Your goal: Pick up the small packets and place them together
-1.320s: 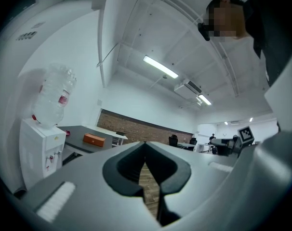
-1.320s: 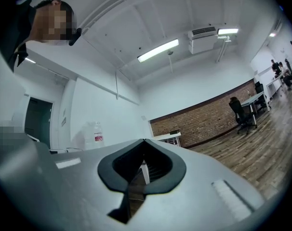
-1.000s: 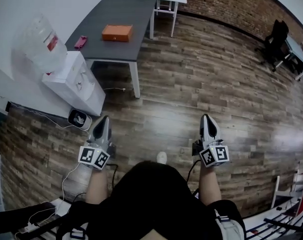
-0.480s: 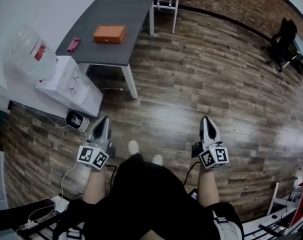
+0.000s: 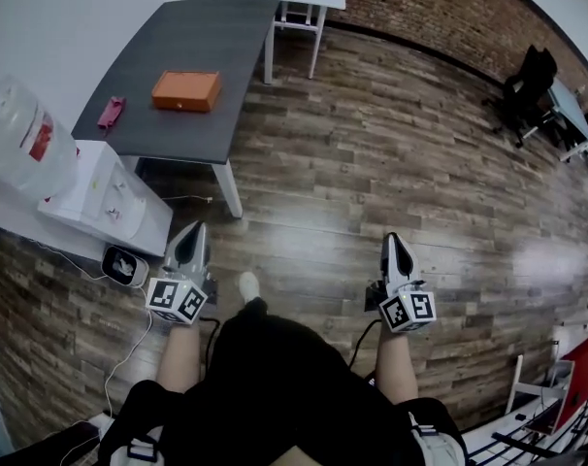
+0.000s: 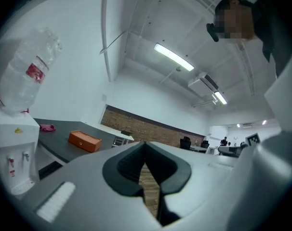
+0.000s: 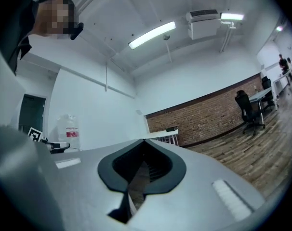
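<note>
Free passage: brown wood-plank floor (image 5: pixel 401 163), left open ahead of the right gripper (image 5: pixel 397 243). Obstructions, left side: white water dispenser (image 5: pixel 110 197) beside the left gripper (image 5: pixel 191 233); dark grey rectangular table (image 5: pixel 207 42), topped by flat orange box (image 5: pixel 186 90).

A wood-plank floor (image 5: pixel 391 163) reaches a brick wall (image 5: pixel 440 13); an orange box (image 5: pixel 186 90) sits on a grey tabletop (image 5: pixel 197 37), a white water dispenser (image 5: pixel 105 197) beside it, a black office chair (image 5: pixel 523 90) well apart.
</note>
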Tool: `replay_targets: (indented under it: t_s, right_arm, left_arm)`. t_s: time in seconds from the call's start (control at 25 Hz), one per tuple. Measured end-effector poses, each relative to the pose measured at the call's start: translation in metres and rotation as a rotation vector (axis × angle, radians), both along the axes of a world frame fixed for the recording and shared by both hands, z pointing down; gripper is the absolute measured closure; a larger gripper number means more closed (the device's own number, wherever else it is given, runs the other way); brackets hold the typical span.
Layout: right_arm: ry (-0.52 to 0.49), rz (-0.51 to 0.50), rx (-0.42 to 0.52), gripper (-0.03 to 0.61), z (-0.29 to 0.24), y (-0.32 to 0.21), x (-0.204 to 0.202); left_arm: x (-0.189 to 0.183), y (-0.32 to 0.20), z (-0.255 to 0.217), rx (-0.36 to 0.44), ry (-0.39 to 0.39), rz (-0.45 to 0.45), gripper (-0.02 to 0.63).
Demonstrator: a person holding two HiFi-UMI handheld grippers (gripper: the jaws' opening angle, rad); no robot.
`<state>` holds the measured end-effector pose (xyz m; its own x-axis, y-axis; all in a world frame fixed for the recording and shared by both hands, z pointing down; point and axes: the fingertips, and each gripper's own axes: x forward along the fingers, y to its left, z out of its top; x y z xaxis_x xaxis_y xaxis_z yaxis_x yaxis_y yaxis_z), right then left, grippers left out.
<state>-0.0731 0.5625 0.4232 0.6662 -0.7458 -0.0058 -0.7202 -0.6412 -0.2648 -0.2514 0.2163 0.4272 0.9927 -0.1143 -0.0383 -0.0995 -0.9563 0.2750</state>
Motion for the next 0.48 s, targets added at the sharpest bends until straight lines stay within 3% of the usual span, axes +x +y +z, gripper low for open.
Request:
replay_targets:
  t_s: [0.2, 0.48]
  right_arm:
    - [0.052, 0.043, 0.012, 0.575, -0.019, -0.043, 0.046]
    - [0.044, 0.042, 0.024, 0.575, -0.022, -0.112, 0.082]
  left_arm:
    - [0.053, -0.042, -0.020, 0.063, 0.047, 0.059, 0.615]
    - [0.081, -0.109, -0.017, 0.071, 0.017, 0.053, 0.615]
